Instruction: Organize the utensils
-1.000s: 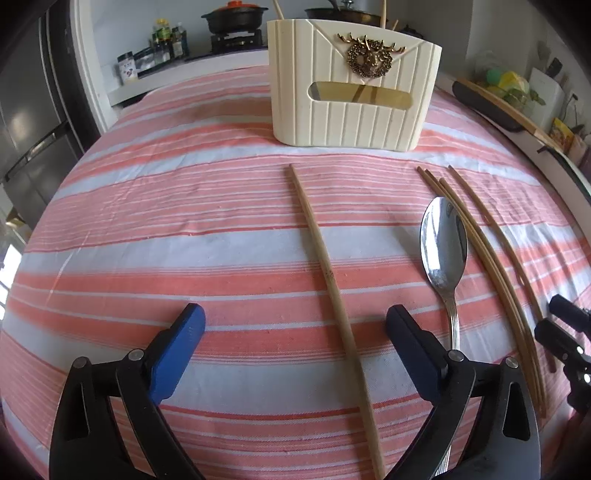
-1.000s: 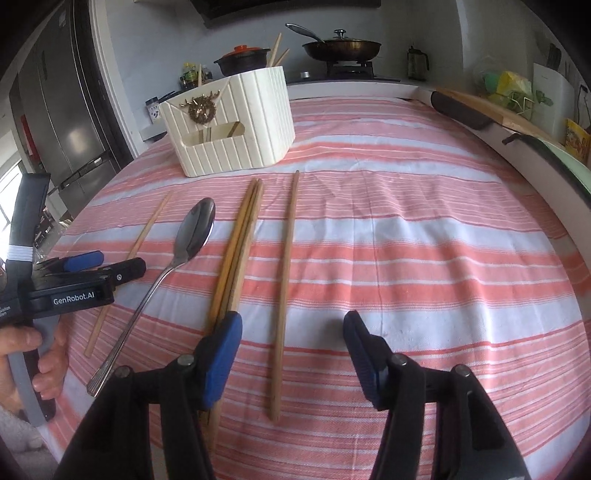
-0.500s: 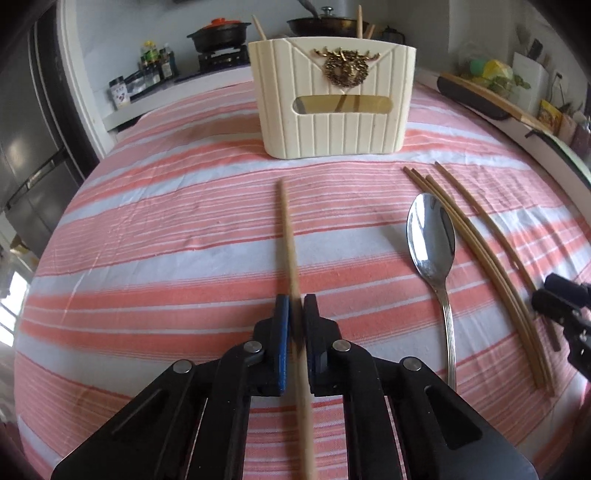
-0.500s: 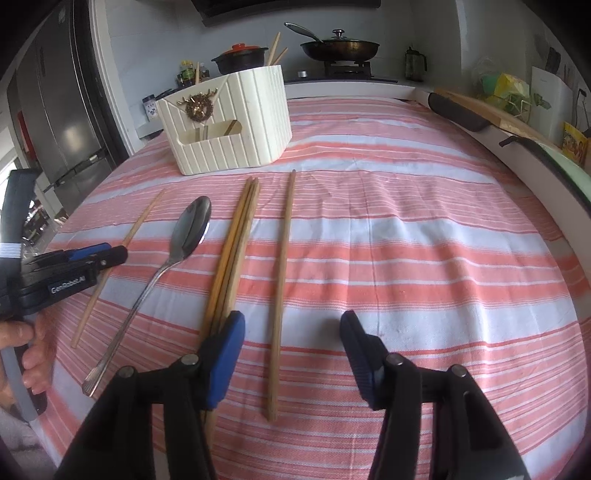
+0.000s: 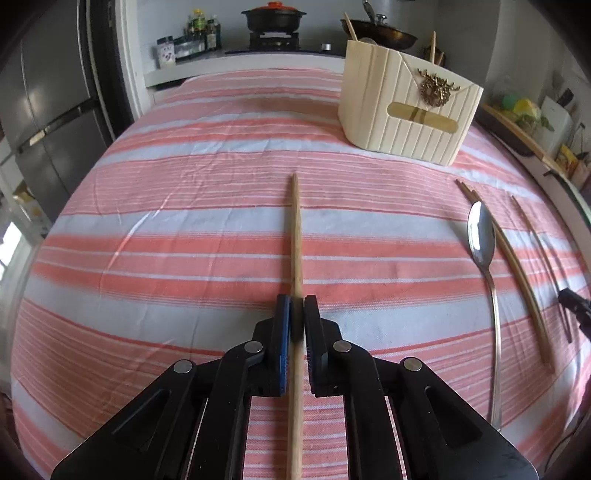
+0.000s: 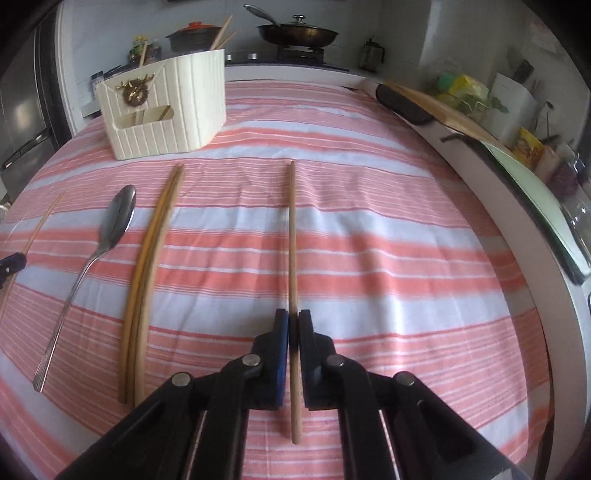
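Our left tongs [image 5: 297, 302] and right tongs [image 6: 293, 316] each pinch a chopstick [image 5: 295, 229] above open striped bench [image 5: 184, 221], the holder [image 5: 402, 110] well apart.

Tablecloth [image 5: 184, 229]: salmon-pink and white stripes. Utensil holder [image 5: 399, 122]: cream, ribbed, gold emblem. Chopsticks [image 6: 147, 277]: tan wood; spoon [image 5: 480, 240]: silver; gripper pads [image 6: 282, 354]: blue on black.

Your left wrist camera looks forward and down along its fingers, low and near the striped cloth [image 5: 184, 229], with the holder [image 5: 406, 110] ahead to the right. Your right wrist camera looks the same way, equally near, with the holder [image 6: 166, 114] ahead to the left. Both views share the spoon [image 5: 480, 240] [image 6: 118, 218], the holder and the stove [image 5: 273, 35] [image 6: 299, 50] behind.
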`<state>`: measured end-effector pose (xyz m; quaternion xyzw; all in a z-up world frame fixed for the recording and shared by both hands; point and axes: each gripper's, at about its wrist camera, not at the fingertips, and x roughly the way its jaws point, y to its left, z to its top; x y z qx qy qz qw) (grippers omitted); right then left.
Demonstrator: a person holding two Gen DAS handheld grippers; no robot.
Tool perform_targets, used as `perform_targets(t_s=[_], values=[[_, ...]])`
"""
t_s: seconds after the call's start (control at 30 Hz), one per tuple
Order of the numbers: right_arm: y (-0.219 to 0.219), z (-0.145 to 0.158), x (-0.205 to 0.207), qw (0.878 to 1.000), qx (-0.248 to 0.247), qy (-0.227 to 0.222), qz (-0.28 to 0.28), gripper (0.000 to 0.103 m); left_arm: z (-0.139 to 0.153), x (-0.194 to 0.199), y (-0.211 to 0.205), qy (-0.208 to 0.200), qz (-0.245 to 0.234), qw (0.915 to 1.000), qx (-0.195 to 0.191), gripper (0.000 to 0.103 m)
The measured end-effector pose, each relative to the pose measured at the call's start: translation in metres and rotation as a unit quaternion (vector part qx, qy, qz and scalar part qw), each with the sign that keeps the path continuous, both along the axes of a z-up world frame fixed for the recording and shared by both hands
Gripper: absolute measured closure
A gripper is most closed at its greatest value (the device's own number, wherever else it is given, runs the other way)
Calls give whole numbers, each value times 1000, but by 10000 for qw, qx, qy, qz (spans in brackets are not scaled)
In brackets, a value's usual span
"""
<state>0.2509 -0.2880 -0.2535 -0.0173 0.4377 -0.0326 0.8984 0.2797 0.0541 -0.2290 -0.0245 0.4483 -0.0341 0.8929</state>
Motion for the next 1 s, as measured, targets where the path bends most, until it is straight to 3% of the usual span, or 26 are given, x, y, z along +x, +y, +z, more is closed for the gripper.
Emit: perform_targets(t_s=[0.03,0.07,0.1,0.13,0.2,0.27,0.43,1.0], values=[[-1,-1,-2,9999,110,-37,24,91,0,1,0,17,-62,9999,-81,81],[0,-2,-3,9998,162,-44,66,74,0,2,0,47,-159,9997,-159,74],[1,-3,-3,9997,193,-78,109,57,1,2,-2,66,-209,9996,-176,52],[2,-4,-4,9996,210,-129,153,53,1,2,-5,69,-166,9998,-78,28],[7,-8,-5,9996,141,-138,222,53,-5,2,-9,77,-43,9998,199,17],[9,-9,-6,9994,64,-244,257,53,-9,-1,-11,-3,-56,9992,396,13],[10,-10,-6,9993,23,-290,240,52,-12,7,-11,117,-58,9991,406,2],[9,-11,-5,9993,46,-293,241,51,-12,5,-12,113,-55,9990,418,1]])
